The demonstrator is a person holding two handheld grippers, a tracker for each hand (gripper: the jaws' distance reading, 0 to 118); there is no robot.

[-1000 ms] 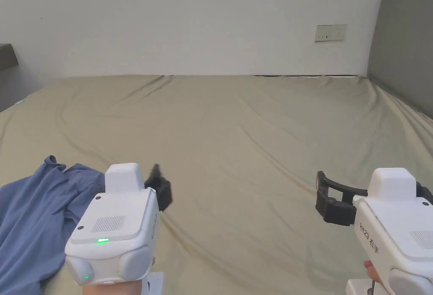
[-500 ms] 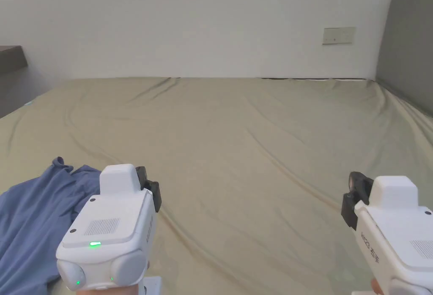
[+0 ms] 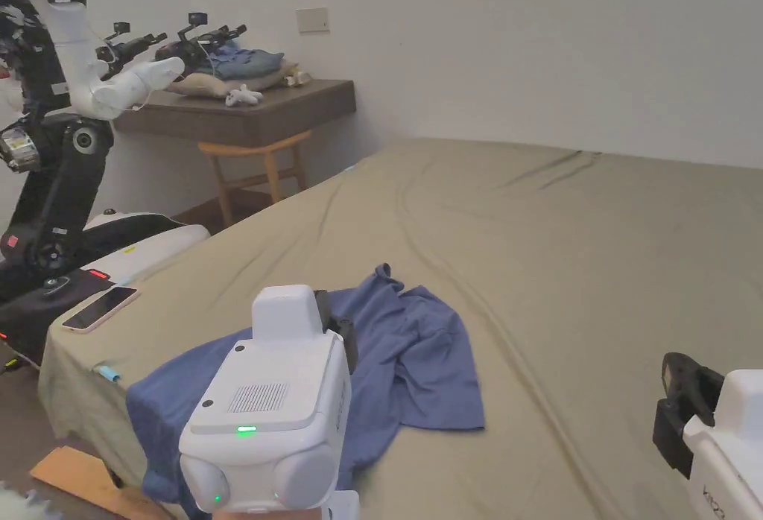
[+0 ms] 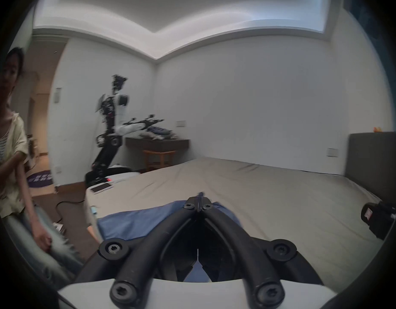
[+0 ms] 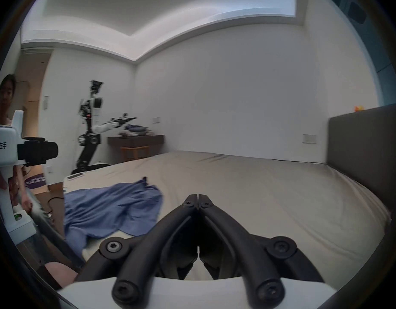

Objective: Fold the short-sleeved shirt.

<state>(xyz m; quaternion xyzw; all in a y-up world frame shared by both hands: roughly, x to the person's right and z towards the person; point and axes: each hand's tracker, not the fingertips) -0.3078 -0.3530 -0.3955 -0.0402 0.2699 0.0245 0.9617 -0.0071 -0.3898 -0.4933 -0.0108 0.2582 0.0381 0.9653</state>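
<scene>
Blue and crumpled, the short-sleeved shirt (image 3: 406,365) lies in a loose heap near the corner of the bed (image 3: 581,246), on the olive-tan sheet, one edge draped over the bed's side. Head camera has swung left since half a second ago: the grey headboard and wall socket have left the head view, and a wooden side table (image 3: 246,108), a parked white-and-black robot (image 3: 63,97) and a phone (image 3: 100,308) at the bed's corner now show; the shirt itself looks unchanged in its lie, only fuller in view. Left gripper (image 4: 199,202) is held low over the shirt, its jaws together with nothing between them; in the head view its white body (image 3: 272,402) covers the shirt's middle, green lamp lit. Whether it touches the cloth cannot be told. Right gripper (image 5: 198,200) also has its jaws closed on nothing, held over bare sheet, well apart from the shirt; in the head view only its black front and white housing show at the lower right (image 3: 682,410), lower in the picture than before. Another person (image 4: 7,148) stands at the left edge of the left gripper view, beside the bed.
</scene>
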